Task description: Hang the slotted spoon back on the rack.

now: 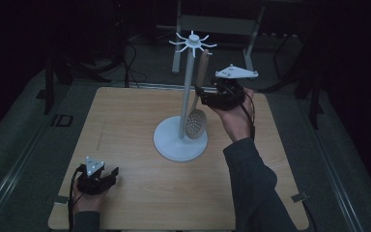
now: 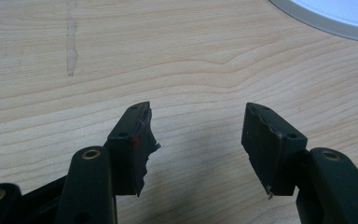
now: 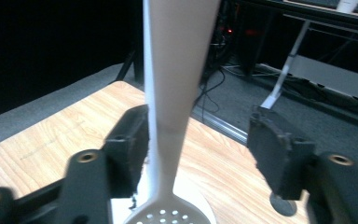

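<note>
Light wooden table top (image 1: 140,203) is seen from above, with dark grey floor around it. A white metal rack with a round flat base (image 1: 171,147), a tall thin pole and small hooks spread out at the top is stood near the middle of the table.

A pale slotted spoon with a beige handle and a round head full of small holes (image 1: 196,123) is hung on the rack. Its handle top is caught on one of the hooks on the right of the pole, and its head is hung low, just above the round base and beside the pole. In the right gripper view the long handle (image 3: 177,70) is seen straight up and down, with the holed head at the bottom.

The black right gripper with a grey three-cornered plate on top (image 1: 204,96) is held up in the air by a hand (image 1: 234,118) in a dark sleeve, right beside the spoon handle. Its jaws are spread wide. The handle is seen between them, close against the left jaw, and well apart from the right jaw, so it is not pinched.

The black left gripper with a small grey plate (image 1: 112,175) is held low at the near left corner of the table, well apart from the rack. Its jaws are spread apart too, and bare wood is seen between them in the left gripper view (image 2: 198,135).
</note>
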Demonstrator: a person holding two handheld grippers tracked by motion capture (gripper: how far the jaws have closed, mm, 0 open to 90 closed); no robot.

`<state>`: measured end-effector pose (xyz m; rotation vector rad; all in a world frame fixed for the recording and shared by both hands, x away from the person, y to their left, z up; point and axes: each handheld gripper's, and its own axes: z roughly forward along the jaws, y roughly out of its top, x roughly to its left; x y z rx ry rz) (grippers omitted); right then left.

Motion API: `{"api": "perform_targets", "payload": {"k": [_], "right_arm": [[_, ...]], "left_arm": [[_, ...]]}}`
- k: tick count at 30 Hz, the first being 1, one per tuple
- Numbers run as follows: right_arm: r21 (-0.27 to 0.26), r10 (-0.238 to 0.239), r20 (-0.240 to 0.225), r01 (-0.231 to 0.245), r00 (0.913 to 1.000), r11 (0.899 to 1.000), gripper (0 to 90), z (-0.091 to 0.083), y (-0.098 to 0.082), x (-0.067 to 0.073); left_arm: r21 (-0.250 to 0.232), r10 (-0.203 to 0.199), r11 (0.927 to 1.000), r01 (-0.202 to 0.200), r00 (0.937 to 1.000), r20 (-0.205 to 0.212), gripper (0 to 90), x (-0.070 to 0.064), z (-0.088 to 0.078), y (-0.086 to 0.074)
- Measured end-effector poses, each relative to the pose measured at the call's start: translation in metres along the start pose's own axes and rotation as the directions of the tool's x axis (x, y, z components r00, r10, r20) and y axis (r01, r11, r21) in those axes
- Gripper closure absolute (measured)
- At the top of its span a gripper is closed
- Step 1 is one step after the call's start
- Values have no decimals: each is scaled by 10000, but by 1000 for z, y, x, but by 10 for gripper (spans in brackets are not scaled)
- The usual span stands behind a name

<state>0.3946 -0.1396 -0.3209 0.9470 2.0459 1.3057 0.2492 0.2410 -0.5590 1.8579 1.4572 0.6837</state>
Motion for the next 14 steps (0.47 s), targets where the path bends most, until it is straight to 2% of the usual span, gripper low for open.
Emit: {"api": "perform_targets", "payload": {"k": [3,8,14], "right_arm": [[189,-65,180,62,9998,9998,288,-2,-2,-1],[398,-88,149,82,9999,9992,275,-7,-8,-2],[820,-253,145,241,9996,9963,276,-14,-32,-5]], "left_arm": [[-3,3,10000,-3,10000,-1,431,0,0,0],[13,13,10000,-13,10000,-3,430,0,0,0],[-2,-5,10000,5,10000,-12,429,0,0,0]]}}
